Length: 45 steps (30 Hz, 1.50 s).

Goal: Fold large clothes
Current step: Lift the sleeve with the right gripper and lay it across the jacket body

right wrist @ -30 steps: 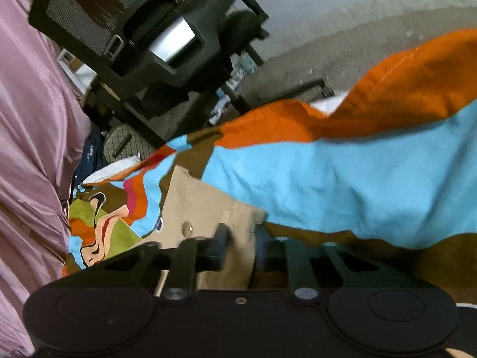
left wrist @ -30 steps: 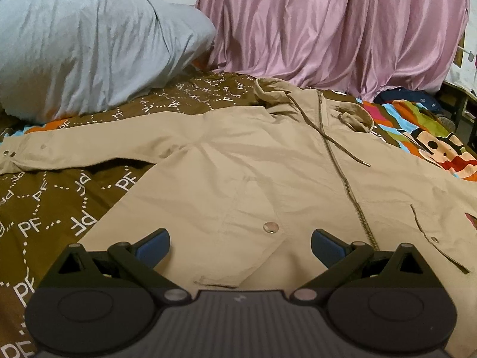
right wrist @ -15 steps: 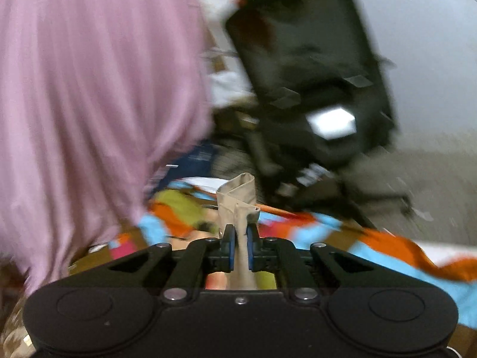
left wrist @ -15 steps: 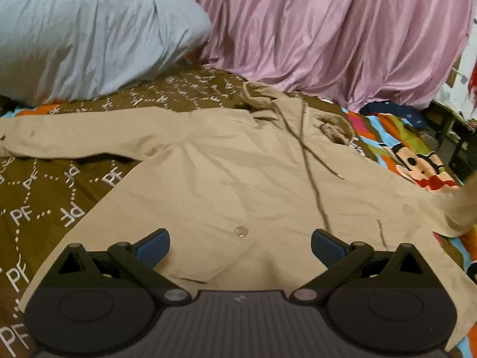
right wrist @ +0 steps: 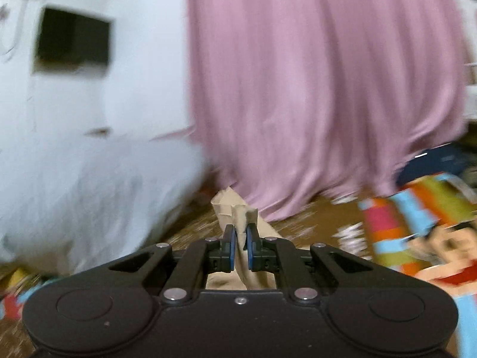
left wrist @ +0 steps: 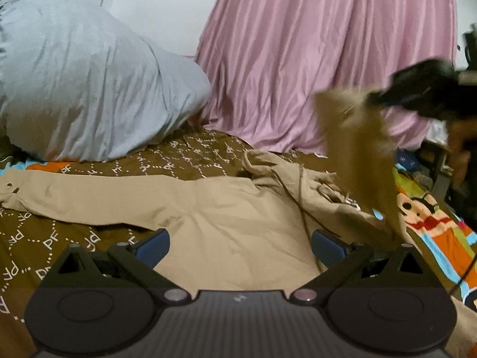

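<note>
A beige jacket lies spread face-up on the bed, its left sleeve stretched out flat to the left. My left gripper hovers open over the jacket's chest, nothing between its blue pads. My right gripper is shut on the cuff of the jacket's right sleeve, which sticks up between the pads. In the left wrist view that right gripper appears blurred at the upper right, holding the sleeve lifted high, the cloth hanging down toward the jacket.
A brown patterned bedspread with a colourful cartoon section covers the bed. A big pale grey pillow sits at the back left. A pink curtain hangs behind the bed. Dark furniture stands at the right.
My right gripper closed on the right sleeve cuff, then swung it up and leftward over the bed. My left gripper rose a little; the jacket now looks lower and farther.
</note>
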Tool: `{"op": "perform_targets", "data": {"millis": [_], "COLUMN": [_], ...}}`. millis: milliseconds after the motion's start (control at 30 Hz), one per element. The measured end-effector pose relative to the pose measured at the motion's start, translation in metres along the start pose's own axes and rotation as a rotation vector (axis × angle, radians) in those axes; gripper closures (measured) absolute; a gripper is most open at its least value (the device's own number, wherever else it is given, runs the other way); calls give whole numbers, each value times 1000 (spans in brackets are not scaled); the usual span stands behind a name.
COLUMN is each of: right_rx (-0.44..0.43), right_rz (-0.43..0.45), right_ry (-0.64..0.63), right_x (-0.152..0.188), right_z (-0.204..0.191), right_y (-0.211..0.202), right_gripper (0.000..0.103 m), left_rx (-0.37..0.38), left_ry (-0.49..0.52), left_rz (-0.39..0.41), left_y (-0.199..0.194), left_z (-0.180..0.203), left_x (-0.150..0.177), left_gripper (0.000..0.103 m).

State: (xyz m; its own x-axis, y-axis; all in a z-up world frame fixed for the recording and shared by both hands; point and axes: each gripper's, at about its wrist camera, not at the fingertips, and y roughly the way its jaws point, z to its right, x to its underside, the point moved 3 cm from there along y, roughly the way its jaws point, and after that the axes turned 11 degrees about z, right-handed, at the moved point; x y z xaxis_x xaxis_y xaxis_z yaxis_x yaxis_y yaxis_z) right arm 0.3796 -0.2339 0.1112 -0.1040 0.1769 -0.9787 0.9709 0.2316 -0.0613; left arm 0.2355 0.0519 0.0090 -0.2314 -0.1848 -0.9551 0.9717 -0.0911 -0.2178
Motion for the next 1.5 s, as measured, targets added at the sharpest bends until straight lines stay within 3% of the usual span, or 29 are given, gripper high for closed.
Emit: {"op": "perform_targets", "data": {"millis": [133, 233, 333, 400, 467, 567, 700, 767, 833, 933, 1000, 1100, 1167, 1333, 1433, 1500], "right_rx": [-110, -157, -190, -193, -177, -28, 307, 429, 478, 489, 474, 461, 482, 524, 490, 442], "right_rz": [-103, -205, -265, -271, -263, -262, -239, -261, -283, -300, -336, -352, -377, -374, -342, -318], "right_ry": [0, 17, 40, 51, 50, -10, -13, 65, 230, 403, 410, 264, 107, 15, -26, -20], "right_x": [61, 107, 138, 145, 147, 149, 156, 166, 180, 196, 205, 207, 212, 209, 191, 175], "right_z": [-50, -55, -50, -33, -2, 57, 146, 191, 228, 251, 249, 229, 215, 200, 179, 162], "right_y": [28, 32, 22, 7, -7, -23, -30, -28, -27, -26, -23, -20, -16, -24, -36, -47], "right_gripper": [95, 85, 68, 38, 27, 16, 21, 26, 36, 57, 76, 90, 91, 82, 63, 41], "left_rx": [-30, -55, -64, -56, -58, -66, -106, -117, -126, -141, -151, -164, -172, -170, -217, -285], "left_ry": [-36, -43, -41, -30, -14, 8, 86, 119, 132, 139, 127, 100, 106, 40, 10, -5], "left_rz": [-20, -40, -52, -59, -63, -129, -194, -214, -240, -284, -299, -330, -328, -310, -263, -211], "left_y": [11, 21, 26, 32, 42, 71, 101, 107, 110, 113, 116, 120, 120, 111, 104, 96], "left_z": [-12, -19, -24, -24, -23, -17, -7, -5, -5, -9, -14, -22, -23, -31, -47, -67], "left_x": [2, 5, 9, 12, 19, 34, 51, 58, 66, 74, 76, 80, 80, 64, 38, 16], "left_gripper": [1, 1, 1, 0, 0, 1, 1, 1, 1, 1, 1, 1, 1, 1, 1, 1]}}
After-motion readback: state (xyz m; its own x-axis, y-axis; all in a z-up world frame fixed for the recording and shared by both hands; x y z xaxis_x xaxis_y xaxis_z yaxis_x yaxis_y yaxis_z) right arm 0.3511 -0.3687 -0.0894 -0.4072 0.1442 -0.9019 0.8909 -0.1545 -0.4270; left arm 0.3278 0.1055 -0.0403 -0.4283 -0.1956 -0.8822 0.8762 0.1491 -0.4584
